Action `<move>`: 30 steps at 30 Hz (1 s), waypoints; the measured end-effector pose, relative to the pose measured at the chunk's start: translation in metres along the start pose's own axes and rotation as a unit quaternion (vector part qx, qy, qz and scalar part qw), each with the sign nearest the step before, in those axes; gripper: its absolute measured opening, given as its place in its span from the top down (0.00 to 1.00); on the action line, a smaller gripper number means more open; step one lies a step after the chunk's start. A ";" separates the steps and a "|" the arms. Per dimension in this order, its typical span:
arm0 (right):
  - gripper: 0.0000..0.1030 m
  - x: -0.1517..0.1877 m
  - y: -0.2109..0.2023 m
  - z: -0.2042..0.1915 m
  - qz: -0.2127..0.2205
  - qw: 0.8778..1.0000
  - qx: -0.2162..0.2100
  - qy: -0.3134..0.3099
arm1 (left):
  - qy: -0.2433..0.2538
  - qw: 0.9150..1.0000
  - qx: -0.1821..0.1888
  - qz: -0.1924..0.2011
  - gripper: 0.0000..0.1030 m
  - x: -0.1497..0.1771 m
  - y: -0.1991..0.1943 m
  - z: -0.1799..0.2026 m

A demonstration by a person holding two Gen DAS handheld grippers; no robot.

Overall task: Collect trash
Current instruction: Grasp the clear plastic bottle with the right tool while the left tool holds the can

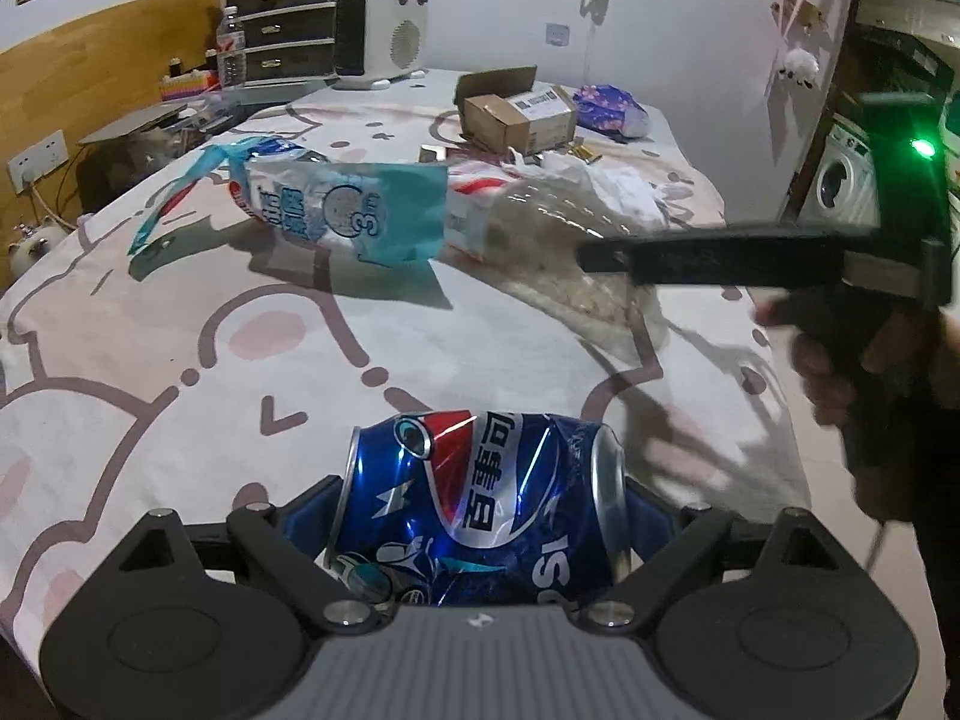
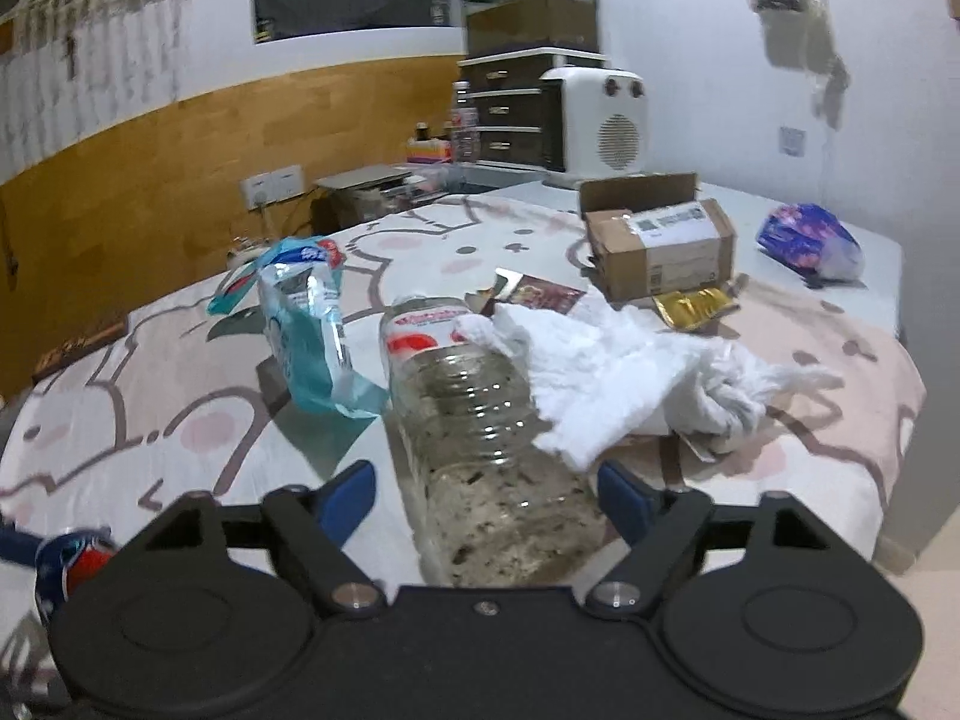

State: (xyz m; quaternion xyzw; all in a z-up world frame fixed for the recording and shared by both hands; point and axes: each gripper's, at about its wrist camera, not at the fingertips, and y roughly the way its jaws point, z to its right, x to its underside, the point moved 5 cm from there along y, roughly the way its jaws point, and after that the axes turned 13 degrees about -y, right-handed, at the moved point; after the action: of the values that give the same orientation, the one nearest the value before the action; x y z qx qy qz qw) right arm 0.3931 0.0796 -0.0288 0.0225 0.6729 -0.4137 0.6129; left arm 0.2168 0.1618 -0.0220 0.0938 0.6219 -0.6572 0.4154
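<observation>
My left gripper [image 1: 480, 498] is shut on a crushed blue Pepsi can [image 1: 480, 498], held just above the pink cartoon-print cloth [image 1: 180, 360]. The can also shows at the lower left of the right wrist view [image 2: 66, 564]. My right gripper [image 2: 486, 492] is open, its blue fingers on either side of the base of a clear plastic bottle [image 2: 474, 420] lying on the cloth; I cannot tell if they touch it. That bottle shows in the left wrist view [image 1: 540, 228], with the right gripper's body [image 1: 750, 261] over it. A torn blue wrapper [image 1: 336, 210] and crumpled white tissue [image 2: 630, 372] lie beside the bottle.
A cardboard box [image 2: 660, 252], a gold packet [image 2: 696, 303], a dark sachet [image 2: 540, 291] and a purple bag [image 2: 810, 240] lie further back. A white heater [image 2: 594, 126], drawers [image 2: 510, 114] and a water bottle [image 2: 465, 126] stand at the back. The table edge [image 2: 900, 420] is at right.
</observation>
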 end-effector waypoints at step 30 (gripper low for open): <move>0.38 0.057 -0.089 -0.043 -0.116 0.991 0.013 0.057 | -0.053 0.997 0.018 0.057 0.11 0.019 -0.031 -0.022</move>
State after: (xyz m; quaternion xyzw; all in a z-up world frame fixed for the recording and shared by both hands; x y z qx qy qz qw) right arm 0.2960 0.0193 -0.0333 -0.0246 0.6995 -0.4887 0.5208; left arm 0.1751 0.1698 -0.0155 0.1018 0.5812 -0.6474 0.4825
